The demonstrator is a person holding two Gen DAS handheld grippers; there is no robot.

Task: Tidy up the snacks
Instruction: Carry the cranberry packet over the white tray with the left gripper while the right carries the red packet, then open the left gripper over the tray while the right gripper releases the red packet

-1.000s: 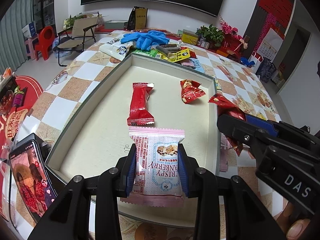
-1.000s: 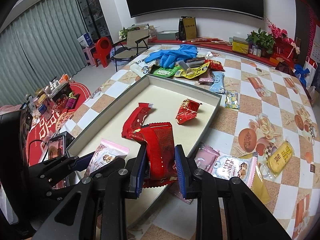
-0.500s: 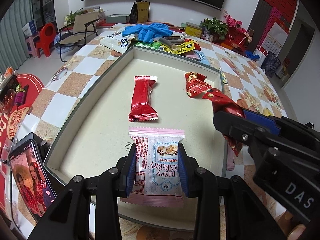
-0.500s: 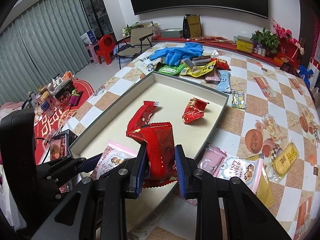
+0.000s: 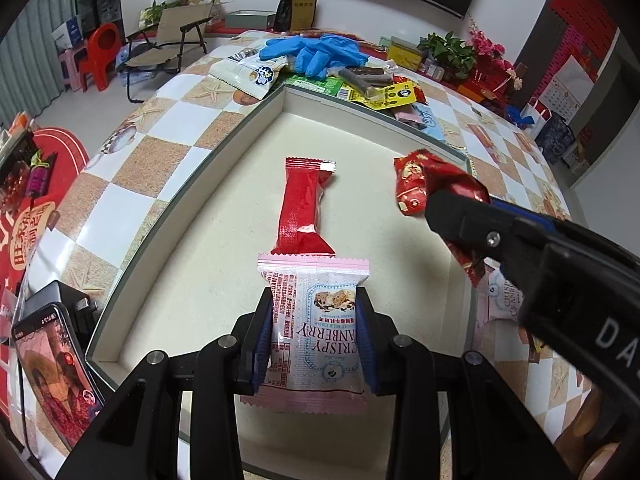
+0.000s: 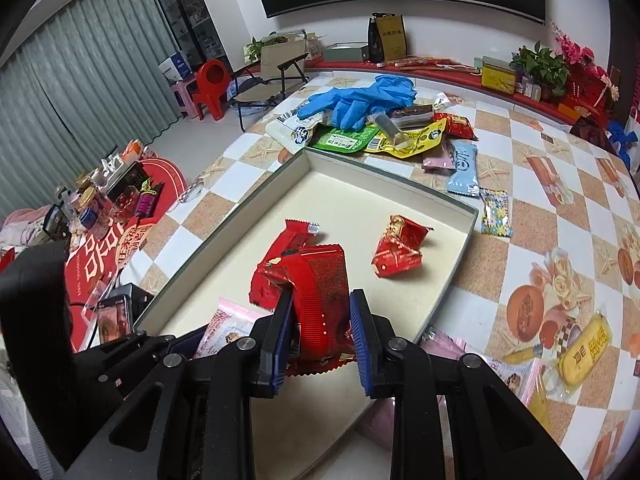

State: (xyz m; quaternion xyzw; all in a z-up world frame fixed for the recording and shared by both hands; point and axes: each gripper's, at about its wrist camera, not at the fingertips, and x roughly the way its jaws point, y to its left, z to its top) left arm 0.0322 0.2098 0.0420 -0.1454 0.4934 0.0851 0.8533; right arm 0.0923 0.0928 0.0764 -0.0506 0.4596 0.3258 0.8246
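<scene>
My left gripper (image 5: 314, 320) is shut on a pink cranberry crisp packet (image 5: 316, 280), held over the near end of a shallow beige tray (image 5: 168, 208). On the tray floor lie a long red packet (image 5: 304, 204) and a crumpled red packet (image 5: 412, 184). My right gripper (image 6: 322, 320) is shut on a flat red packet (image 6: 324, 280) over the tray (image 6: 468, 232), in front of the long red packet (image 6: 292, 236) and the crumpled one (image 6: 400, 252). It enters the left wrist view as the right gripper (image 5: 460, 204).
Blue gloves (image 6: 360, 100) and several snack packets are piled beyond the tray's far end. More packets lie on the chequered tablecloth right of the tray, among them a yellow one (image 6: 584, 348). A phone (image 5: 52, 360) stands at the table's left edge.
Both grippers have moved forward over the tray with their packets still held. The right gripper's red packet now hangs close to the crumpled red packet.
</scene>
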